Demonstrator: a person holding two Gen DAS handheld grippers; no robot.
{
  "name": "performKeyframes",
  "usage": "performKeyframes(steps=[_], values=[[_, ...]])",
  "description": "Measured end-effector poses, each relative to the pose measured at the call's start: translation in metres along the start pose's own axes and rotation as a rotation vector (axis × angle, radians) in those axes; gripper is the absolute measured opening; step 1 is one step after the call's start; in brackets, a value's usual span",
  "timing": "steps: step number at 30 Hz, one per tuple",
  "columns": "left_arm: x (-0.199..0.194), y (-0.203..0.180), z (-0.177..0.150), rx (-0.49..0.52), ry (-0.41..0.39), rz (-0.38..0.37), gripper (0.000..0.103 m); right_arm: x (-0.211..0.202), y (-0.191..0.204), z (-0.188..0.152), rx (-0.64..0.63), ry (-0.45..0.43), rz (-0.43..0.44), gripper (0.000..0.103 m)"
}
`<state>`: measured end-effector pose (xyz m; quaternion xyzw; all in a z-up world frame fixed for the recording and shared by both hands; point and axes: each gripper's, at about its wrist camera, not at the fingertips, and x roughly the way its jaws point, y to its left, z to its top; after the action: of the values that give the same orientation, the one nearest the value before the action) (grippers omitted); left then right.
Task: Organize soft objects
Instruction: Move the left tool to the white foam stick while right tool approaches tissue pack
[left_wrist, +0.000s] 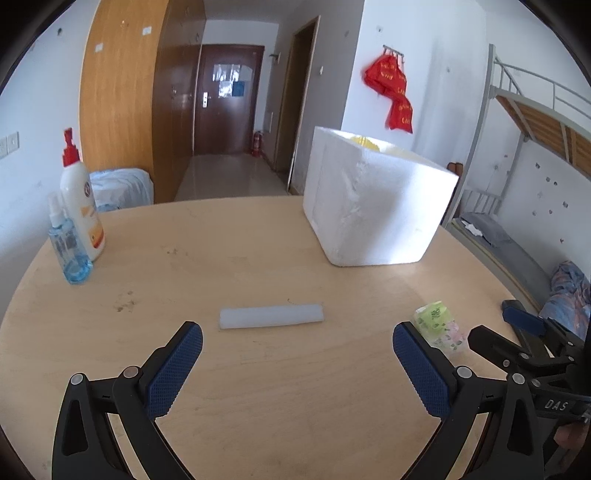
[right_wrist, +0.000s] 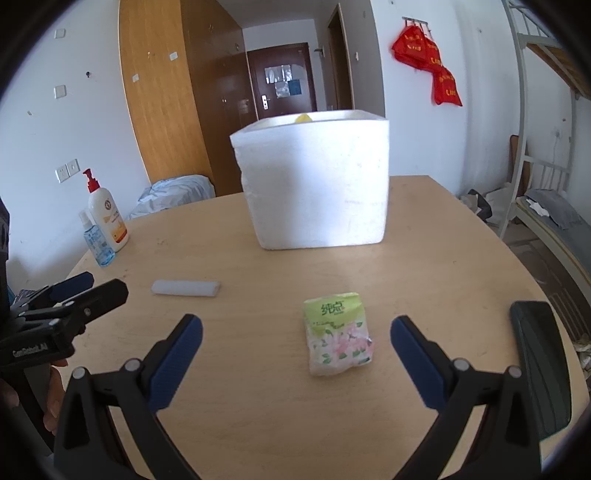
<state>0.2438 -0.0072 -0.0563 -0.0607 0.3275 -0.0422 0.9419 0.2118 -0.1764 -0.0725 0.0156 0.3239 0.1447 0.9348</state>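
A white foam strip (left_wrist: 272, 316) (right_wrist: 185, 287) lies flat on the wooden table, just ahead of my left gripper (left_wrist: 297, 345), which stands open and empty. A green and floral tissue pack (right_wrist: 337, 332) (left_wrist: 439, 326) lies between and slightly ahead of the fingers of my right gripper (right_wrist: 295, 338), open too, with nothing held. A white foam box (left_wrist: 376, 201) (right_wrist: 314, 181) stands farther back, open at the top, with something yellow (left_wrist: 364, 141) (right_wrist: 303, 118) showing inside. Each view shows the other gripper at its side: the right gripper (left_wrist: 517, 325), the left gripper (right_wrist: 85, 286).
A white pump bottle (left_wrist: 81, 199) (right_wrist: 107, 214) and a small blue spray bottle (left_wrist: 68, 243) (right_wrist: 96, 240) stand at the table's left edge. A dark phone (right_wrist: 541, 365) lies near the right edge. A bunk bed frame (left_wrist: 524, 122) stands beyond the table on the right.
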Motion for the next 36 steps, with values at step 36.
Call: performKeyframes(steps=[36], values=[[0.098,0.034,0.008,0.024,0.236,0.031,0.088,0.069,-0.010,0.001,-0.057,0.203,-0.012,0.088]])
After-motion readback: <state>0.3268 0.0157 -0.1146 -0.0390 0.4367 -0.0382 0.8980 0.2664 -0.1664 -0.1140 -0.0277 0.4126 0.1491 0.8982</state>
